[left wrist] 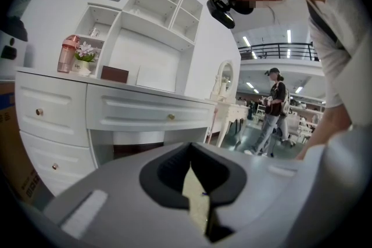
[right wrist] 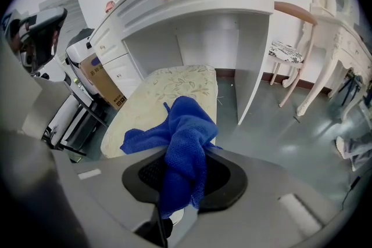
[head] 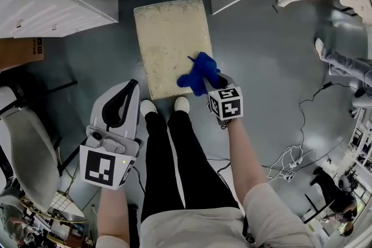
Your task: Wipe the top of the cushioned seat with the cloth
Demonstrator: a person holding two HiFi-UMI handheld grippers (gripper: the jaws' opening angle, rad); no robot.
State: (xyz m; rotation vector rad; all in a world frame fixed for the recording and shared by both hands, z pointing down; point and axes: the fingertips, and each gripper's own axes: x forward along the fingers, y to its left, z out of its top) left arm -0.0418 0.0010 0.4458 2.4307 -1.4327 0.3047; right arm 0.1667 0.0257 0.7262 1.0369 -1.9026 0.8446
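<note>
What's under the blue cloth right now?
The cushioned seat, close to its near right corner in the head view. The right gripper, shut on the blue cloth, holds it over that patch. The fabric beneath is covered, and contact can't be confirmed.

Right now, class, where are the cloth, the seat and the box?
Cloth (right wrist: 185,136), right gripper view, on its bunched middle fold.
Seat (head: 168,38), head view, on the middle of its bare top.
Box (right wrist: 100,79), right gripper view, on its brown side face.
</note>
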